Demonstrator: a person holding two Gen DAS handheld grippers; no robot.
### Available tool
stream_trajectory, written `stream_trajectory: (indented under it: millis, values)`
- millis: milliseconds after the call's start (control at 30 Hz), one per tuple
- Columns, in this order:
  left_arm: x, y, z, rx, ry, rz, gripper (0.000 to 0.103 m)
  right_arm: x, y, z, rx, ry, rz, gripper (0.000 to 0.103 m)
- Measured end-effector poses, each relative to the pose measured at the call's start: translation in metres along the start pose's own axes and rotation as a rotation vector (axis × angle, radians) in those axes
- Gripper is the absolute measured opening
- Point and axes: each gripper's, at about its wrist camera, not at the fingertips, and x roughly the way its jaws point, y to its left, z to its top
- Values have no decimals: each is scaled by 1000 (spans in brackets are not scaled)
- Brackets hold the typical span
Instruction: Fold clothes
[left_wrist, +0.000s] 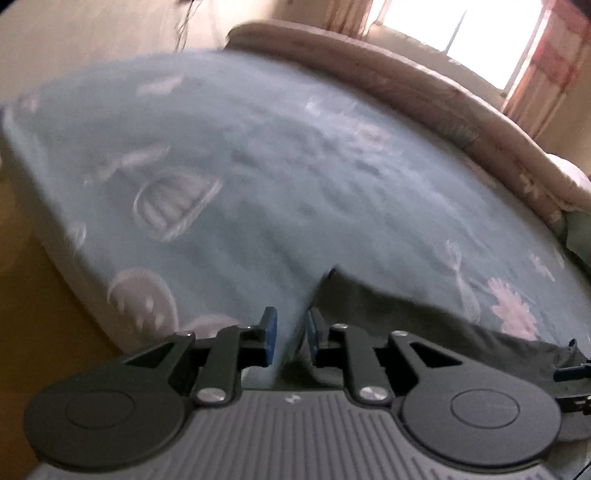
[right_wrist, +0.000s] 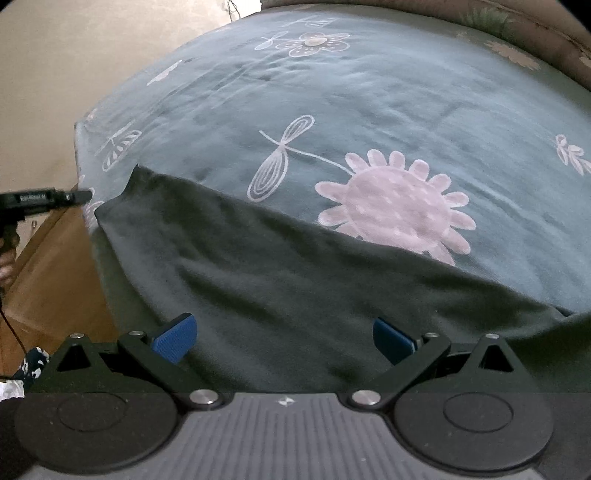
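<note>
right claw (right_wrist: 284, 341): nearest the lens, its blue pads stood wide apart over the dark cloth, gripping nothing.
left claw (left_wrist: 290, 332): jaws parted only a little, nothing pinched between the pads; the garment's edge lay just beside its right pad.
garment (right_wrist: 258, 280): a dark grey-green piece spread flat along the near edge of the bed, its far hem running slantwise across the sheet, one corner peaked up at the left.
step in hand: it looked like a fold just laid down and let go, or a fresh grip about to be taken; which one could not be told.
doing it well: each claw should take an end of the same hem, pinch one layer only, lift evenly and keep the edges square.
bed (right_wrist: 406, 110): blue-grey sheet printed with pink flowers and a dragonfly, softly rumpled, free beyond the garment.
quilt (left_wrist: 424, 77): rolled along the far side, well apart from the work.
in the way: little; the bed's near left corner dropped off close to the cloth, so a careless pull might have dragged it over.
</note>
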Motion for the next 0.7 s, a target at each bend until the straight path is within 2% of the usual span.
stream_trajectory:
  millis: [67,100,167,300,500,700]
  values:
    - [6,-15,5,39,4,-77,31,3,1,0,2,6,5,103]
    - [10,-24,7,60,10,-115,33,5,2,0,4,11,6,103]
    - [27,-44,8,117,41,-182,34,9,3,0,7,24,-2,103]
    - [61,-75,3,220,99,-221,34,17,2,-2,34,49,-26,103]
    - [85,-76,-1,236,155,-198,36,18,0,-5,81,44,-41,103]
    - [67,-63,11,223,145,-126,34,19,-4,-6,106,39,-36,103]
